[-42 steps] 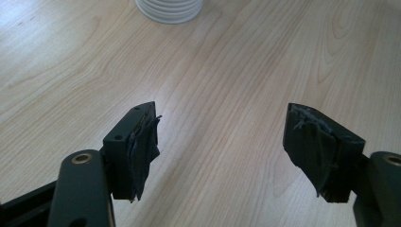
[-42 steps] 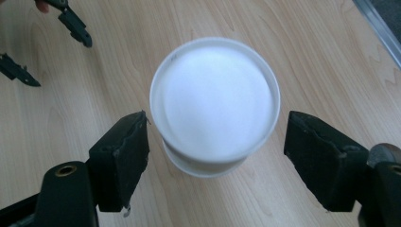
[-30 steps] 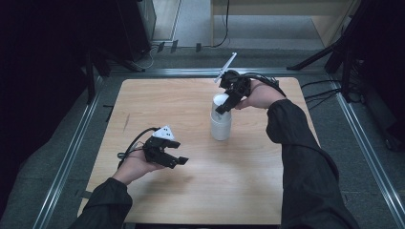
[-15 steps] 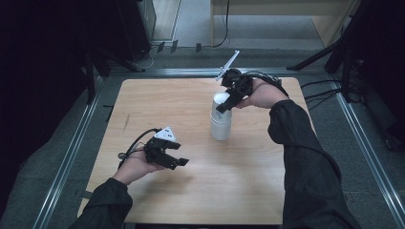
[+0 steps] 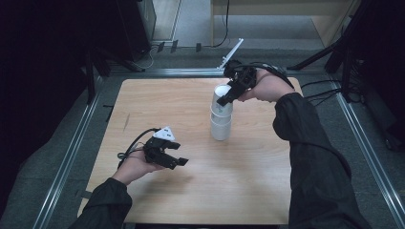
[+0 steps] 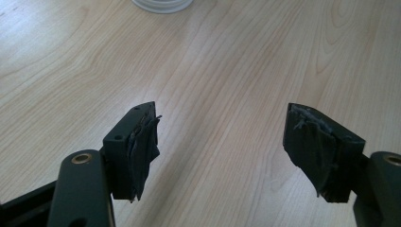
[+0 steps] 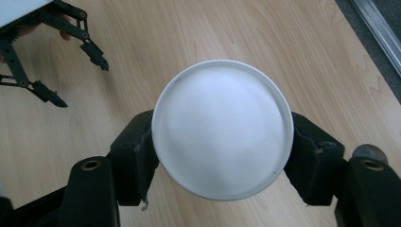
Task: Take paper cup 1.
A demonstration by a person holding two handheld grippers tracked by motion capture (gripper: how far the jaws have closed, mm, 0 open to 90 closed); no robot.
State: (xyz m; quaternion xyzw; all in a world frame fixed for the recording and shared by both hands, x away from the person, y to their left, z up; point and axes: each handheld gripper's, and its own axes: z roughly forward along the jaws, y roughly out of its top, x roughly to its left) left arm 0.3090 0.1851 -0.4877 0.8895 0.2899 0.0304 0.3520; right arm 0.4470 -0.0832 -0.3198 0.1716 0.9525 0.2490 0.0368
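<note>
Your left gripper (image 5: 179,162), near at 7 o'clock: jaws apart, empty. Past centre, your right gripper (image 5: 224,99) has just closed on the top paper cup (image 5: 220,95); the cup stack (image 5: 220,125) below may cling and topple.

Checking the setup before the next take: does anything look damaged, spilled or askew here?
No spill. The top cup sits slightly tilted on the cup stack, clamped in the right gripper. The tape on the left gripper pads looks frayed and wrinkled.
</note>
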